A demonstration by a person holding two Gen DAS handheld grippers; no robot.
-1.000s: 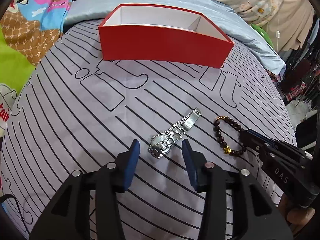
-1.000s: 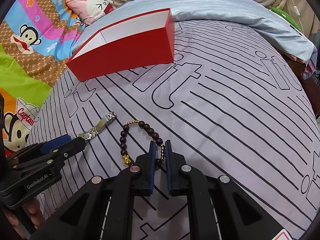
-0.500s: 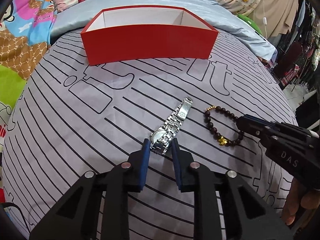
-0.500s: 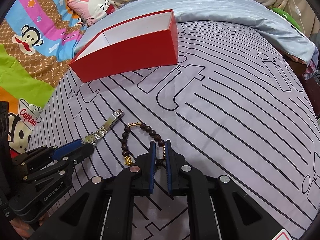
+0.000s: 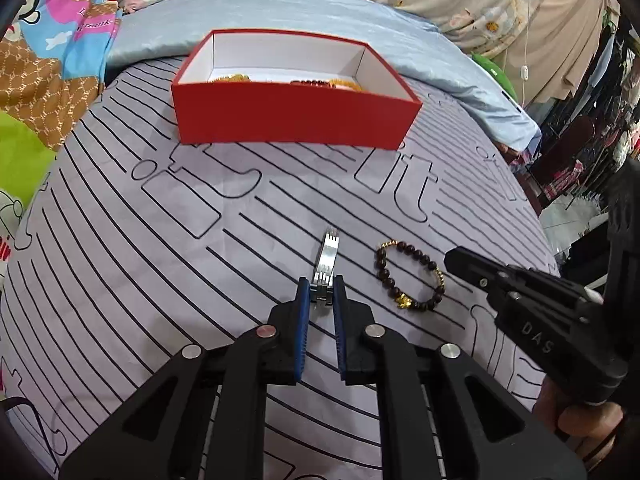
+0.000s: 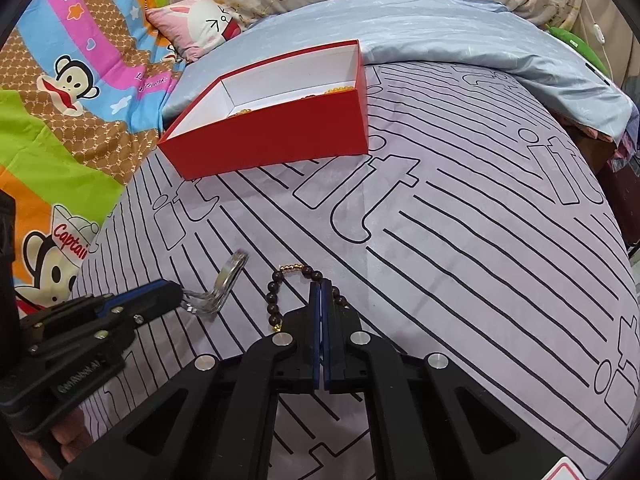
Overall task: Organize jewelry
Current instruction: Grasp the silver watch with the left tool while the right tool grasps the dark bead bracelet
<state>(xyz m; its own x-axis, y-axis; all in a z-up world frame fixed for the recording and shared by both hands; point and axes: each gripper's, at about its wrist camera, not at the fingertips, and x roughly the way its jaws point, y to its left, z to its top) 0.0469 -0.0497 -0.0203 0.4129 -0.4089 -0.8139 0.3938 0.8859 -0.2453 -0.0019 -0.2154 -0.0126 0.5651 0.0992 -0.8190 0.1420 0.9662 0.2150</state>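
From the left wrist, the left gripper (image 5: 320, 292) was closing, its pads pinching one silver watch (image 5: 327, 264) on the striped sheet (image 5: 160, 260); one bead bracelet (image 5: 408, 276) lay beside it, nearer than one red box (image 5: 296, 120).

From the right wrist, the right gripper (image 6: 321, 292) was pressed together on that bracelet (image 6: 276, 292).

Striped grey sheet (image 5: 168, 264), monkey-print blanket (image 6: 68, 80), perhaps a bunny pillow (image 6: 200, 24)

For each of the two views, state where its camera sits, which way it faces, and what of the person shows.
Left wrist: on the left tool, facing forward and down at its jaws closing on the watch; a hand shows.
Right wrist: on the right tool, facing down at the bead bracelet it pinches.
Shared: red box, watch, bracelet.
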